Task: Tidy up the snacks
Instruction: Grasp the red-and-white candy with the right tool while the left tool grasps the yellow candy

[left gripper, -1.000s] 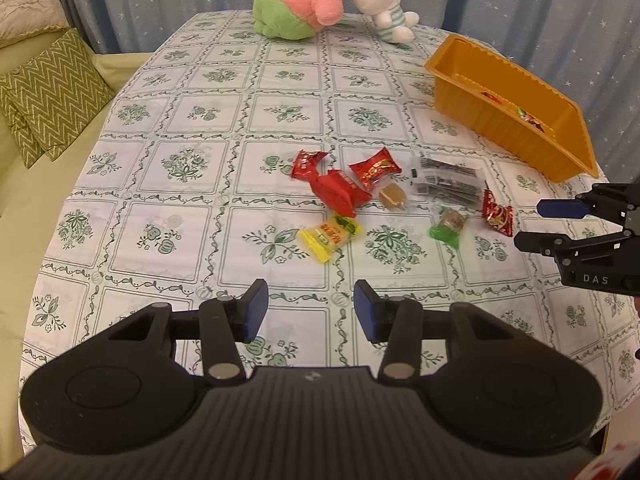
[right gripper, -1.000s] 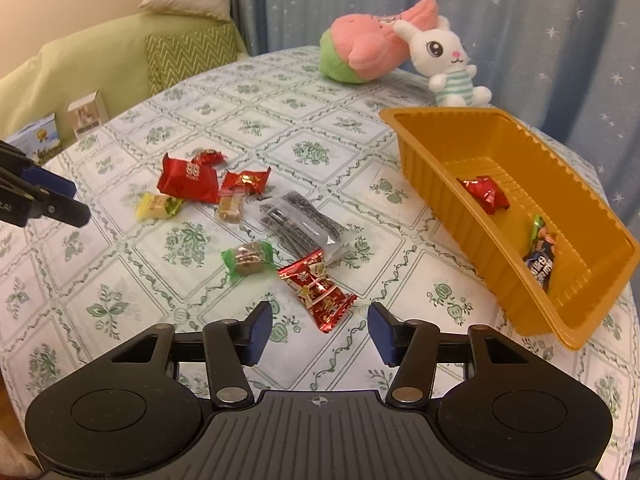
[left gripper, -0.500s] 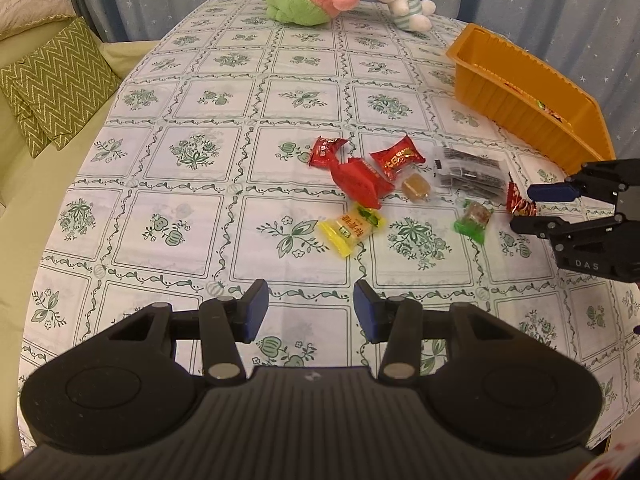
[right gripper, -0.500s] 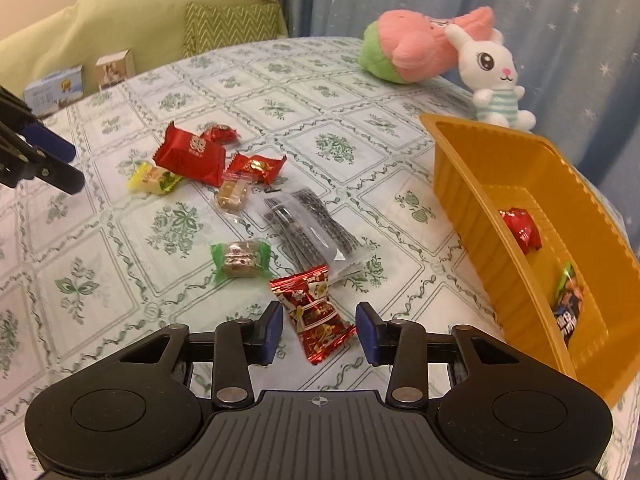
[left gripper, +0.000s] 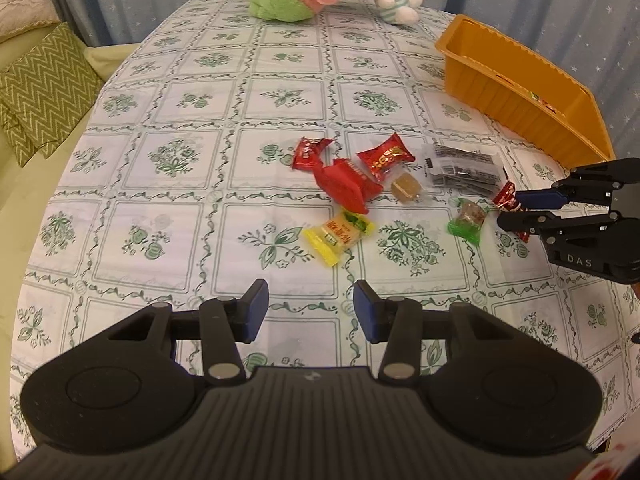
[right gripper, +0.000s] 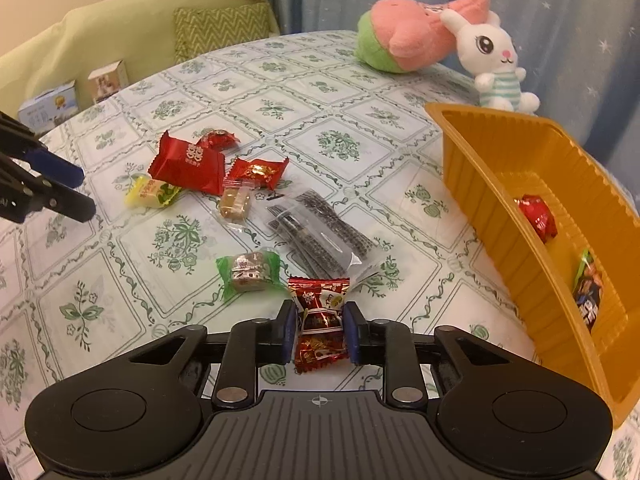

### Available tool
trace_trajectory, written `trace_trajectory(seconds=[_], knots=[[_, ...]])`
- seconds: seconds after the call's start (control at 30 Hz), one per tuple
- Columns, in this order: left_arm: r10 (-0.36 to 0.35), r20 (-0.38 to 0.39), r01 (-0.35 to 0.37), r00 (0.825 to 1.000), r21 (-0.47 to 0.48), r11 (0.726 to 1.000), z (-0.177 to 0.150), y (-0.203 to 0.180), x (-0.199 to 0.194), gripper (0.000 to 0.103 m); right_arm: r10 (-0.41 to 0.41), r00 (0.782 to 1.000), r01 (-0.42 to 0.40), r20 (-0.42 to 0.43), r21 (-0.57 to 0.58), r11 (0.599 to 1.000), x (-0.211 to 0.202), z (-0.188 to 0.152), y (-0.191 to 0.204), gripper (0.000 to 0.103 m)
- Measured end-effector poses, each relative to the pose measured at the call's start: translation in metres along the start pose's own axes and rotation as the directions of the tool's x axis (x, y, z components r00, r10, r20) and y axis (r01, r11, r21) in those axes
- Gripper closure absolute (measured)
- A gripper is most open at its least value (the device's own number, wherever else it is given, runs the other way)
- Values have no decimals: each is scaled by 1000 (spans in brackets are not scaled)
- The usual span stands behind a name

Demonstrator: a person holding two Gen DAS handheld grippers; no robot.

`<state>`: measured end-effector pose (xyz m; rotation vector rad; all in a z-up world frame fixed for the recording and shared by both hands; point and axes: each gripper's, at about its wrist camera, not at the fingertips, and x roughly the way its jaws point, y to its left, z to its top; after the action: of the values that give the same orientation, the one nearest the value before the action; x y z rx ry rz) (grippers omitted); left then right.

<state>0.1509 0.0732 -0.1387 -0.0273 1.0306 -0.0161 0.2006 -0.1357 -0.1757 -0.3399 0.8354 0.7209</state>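
Since a second ago the right gripper (right gripper: 319, 330) has slid forward over the cloth and its jaws, then wide apart and empty, now pinch the red candy wrapper (right gripper: 319, 320) from both sides, the blue pads pressed against its crinkled middle. That wrapper lies on the floral tablecloth (right gripper: 120, 272) right at the near edge of the scatter, just beside the green-wrapped sweet (right gripper: 249, 271) and the clear pack of dark sticks (right gripper: 320, 224). The left gripper (left gripper: 307, 309) hangs over bare cloth short of the yellow candy (left gripper: 338, 235), its fingers parted with nothing between them, much as they were a second ago. 2 pieces already sit in the orange tray (right gripper: 496, 216), which stands off to the right of the grasped wrapper. By my reading the step in hand is the pick-up of this 1 snack, with the grip just made and the lift not yet begun. What comes next looks like a straight rise clear of the neighbouring sweets, then a carry to the right over the tray's near wall, high enough not to clip the ribbed rim, before letting go inside.
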Motion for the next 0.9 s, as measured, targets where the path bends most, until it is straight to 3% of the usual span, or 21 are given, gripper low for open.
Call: trace_trajectory(seconds=[0.47, 0.9], knots=[[-1, 38, -4, 999, 139, 990, 9, -4, 16, 65, 9, 999, -17, 32, 255, 967, -47, -15, -1, 80], [-39, 36, 24, 999, 339, 940, 25, -28, 42, 71, -22, 998, -2, 56, 393, 920, -80, -29, -6, 80]])
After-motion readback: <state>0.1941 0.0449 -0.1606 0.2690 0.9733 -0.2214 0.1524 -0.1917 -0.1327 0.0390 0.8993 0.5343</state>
